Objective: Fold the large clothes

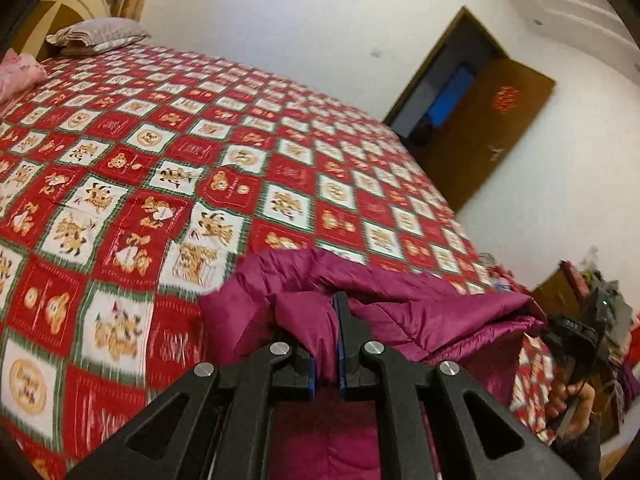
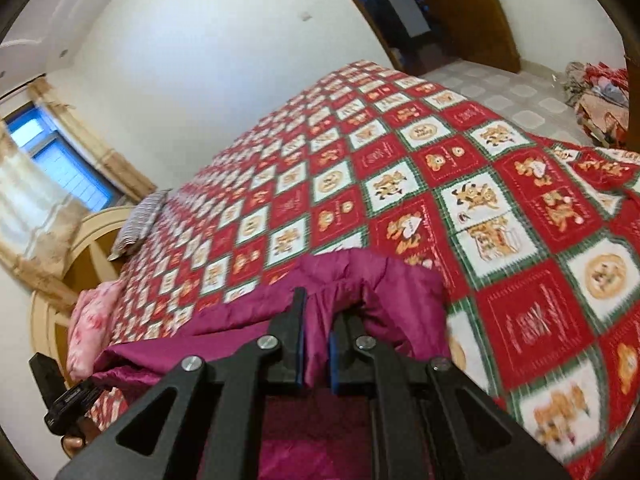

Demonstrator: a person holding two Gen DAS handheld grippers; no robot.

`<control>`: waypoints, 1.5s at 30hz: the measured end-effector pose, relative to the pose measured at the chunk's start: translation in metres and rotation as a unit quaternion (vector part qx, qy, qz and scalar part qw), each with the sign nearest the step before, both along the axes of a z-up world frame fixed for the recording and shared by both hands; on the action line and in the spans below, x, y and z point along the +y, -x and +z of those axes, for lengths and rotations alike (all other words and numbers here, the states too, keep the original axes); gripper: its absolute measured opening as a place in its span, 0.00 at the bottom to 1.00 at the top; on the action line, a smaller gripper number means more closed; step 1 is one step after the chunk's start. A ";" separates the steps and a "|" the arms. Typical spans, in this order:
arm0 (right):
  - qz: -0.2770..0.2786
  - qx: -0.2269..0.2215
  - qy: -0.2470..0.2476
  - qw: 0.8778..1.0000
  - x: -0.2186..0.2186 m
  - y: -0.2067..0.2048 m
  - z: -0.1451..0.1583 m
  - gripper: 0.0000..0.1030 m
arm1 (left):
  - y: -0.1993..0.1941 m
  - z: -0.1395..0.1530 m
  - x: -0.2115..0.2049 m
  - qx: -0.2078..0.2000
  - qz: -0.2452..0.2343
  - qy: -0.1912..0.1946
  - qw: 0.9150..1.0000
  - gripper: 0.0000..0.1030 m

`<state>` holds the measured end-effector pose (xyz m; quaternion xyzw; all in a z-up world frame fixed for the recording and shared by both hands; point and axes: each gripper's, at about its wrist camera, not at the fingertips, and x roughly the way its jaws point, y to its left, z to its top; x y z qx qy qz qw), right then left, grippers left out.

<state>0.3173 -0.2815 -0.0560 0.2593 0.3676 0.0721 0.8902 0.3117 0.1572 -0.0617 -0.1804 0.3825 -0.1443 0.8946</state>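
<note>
A magenta quilted jacket [image 1: 400,304] is held up above the bed between both grippers. My left gripper [image 1: 325,320] is shut on a fold of the jacket's edge, with fabric bulging between its blue pads. My right gripper [image 2: 317,320] is shut on another fold of the same jacket [image 2: 360,280]. The jacket hangs down below both grippers and spans between them. The right gripper also shows at the right edge of the left wrist view [image 1: 576,332], and the left gripper at the lower left of the right wrist view [image 2: 64,396].
The bed carries a red, white and green bear-print quilt [image 1: 200,160]. A grey pillow [image 1: 96,36] and pink fabric [image 1: 20,74] lie by the headboard. A brown door [image 1: 480,132] stands open. Clutter [image 2: 596,92] lies on the tiled floor.
</note>
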 end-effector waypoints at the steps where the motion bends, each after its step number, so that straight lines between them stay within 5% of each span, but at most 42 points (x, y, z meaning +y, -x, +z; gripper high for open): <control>1: -0.003 0.004 0.000 1.000 0.000 -0.006 -0.003 0.11 | -0.011 -0.003 -0.003 0.006 0.003 -0.009 1.000 0.06; 9: -0.051 0.036 0.051 0.997 0.012 -0.060 -0.045 0.11 | -0.076 -0.048 -0.027 0.057 0.038 -0.090 0.994 0.07; 14: -0.068 0.035 0.106 0.991 0.024 -0.070 -0.070 0.17 | -0.095 -0.089 -0.027 0.092 0.050 -0.080 0.991 0.07; 20: -0.077 0.022 0.132 0.988 0.030 -0.071 -0.085 0.17 | -0.094 -0.103 -0.038 0.071 0.046 -0.081 0.993 0.07; 22: -0.077 0.025 0.136 0.987 0.031 -0.073 -0.086 0.18 | -0.094 -0.102 -0.035 0.069 0.047 -0.066 0.994 0.07; 27: -0.073 0.021 0.097 0.992 0.023 -0.071 -0.088 0.20 | -0.082 -0.072 0.013 0.057 0.055 0.061 0.995 0.15; 31: -0.062 0.019 0.054 0.996 0.013 -0.062 -0.081 0.32 | -0.070 -0.027 0.037 0.017 0.056 0.085 0.995 0.32; 33: -0.062 0.012 0.037 0.997 0.007 -0.053 -0.069 0.56 | -0.063 -0.007 0.043 -0.007 0.089 0.058 0.994 0.75; 34: -0.070 0.000 0.035 0.997 0.003 -0.045 -0.058 0.75 | -0.056 0.008 0.046 -0.032 0.112 0.037 0.992 0.82; 35: -0.079 -0.012 0.042 0.996 0.001 -0.039 -0.047 0.83 | -0.053 0.018 0.048 -0.050 0.122 0.026 0.991 0.85; 39: -0.093 -0.058 0.109 0.988 0.001 -0.016 0.009 0.76 | -0.056 0.035 0.034 -0.049 0.132 -0.024 0.990 0.85; 41: -0.057 -0.063 0.141 0.986 0.020 -0.018 0.027 0.52 | -0.061 0.033 -0.002 -0.054 0.095 -0.073 0.991 0.85; 45: 0.057 -0.044 0.211 0.975 0.096 -0.039 0.028 0.45 | -0.068 0.008 -0.080 -0.054 0.042 -0.152 0.986 0.85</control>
